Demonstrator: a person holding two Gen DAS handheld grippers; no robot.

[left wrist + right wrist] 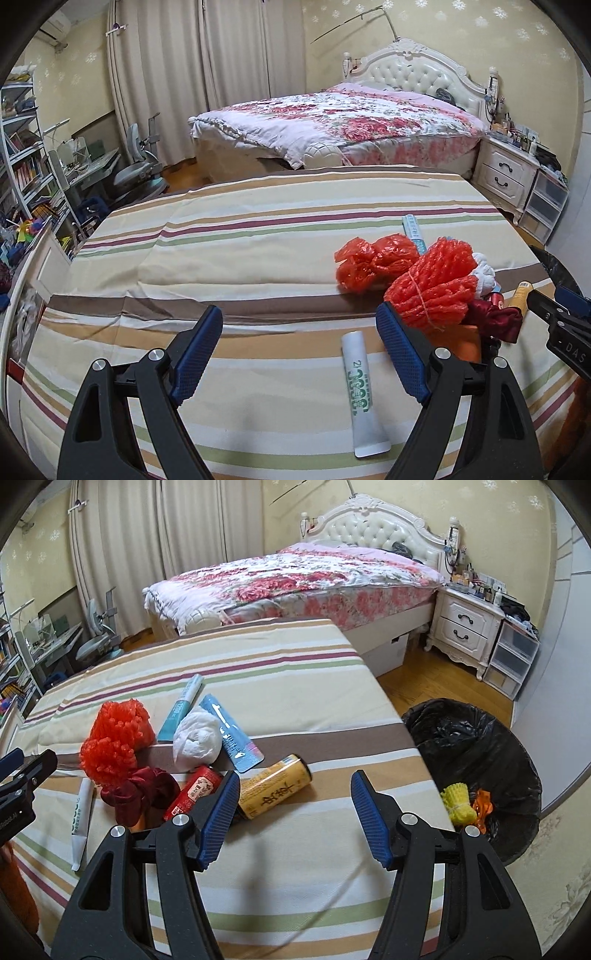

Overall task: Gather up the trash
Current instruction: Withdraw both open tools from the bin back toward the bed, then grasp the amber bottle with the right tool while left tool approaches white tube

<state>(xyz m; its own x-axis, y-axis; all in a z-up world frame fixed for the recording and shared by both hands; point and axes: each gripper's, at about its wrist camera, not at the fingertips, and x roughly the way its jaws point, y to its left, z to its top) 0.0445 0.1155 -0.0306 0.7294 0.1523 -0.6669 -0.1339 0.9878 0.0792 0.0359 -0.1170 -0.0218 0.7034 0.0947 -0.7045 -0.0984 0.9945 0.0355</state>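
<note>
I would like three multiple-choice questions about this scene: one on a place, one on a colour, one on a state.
1. Where is the black-lined trash bin?
A. on the striped bed
B. on the floor beside the striped bed
C. on the nightstand

2. What colour is the foam net inside the bin?
A. yellow
B. blue
C. white

3. How is the right claw?
A. shut on the can
B. shut on a tube
C. open, holding nothing

Answers:
1. B, it stands on the wooden floor at the bed's edge.
2. A, a yellow net lies on the black liner.
3. C, only the bedsheet shows between its blue pads.
</note>
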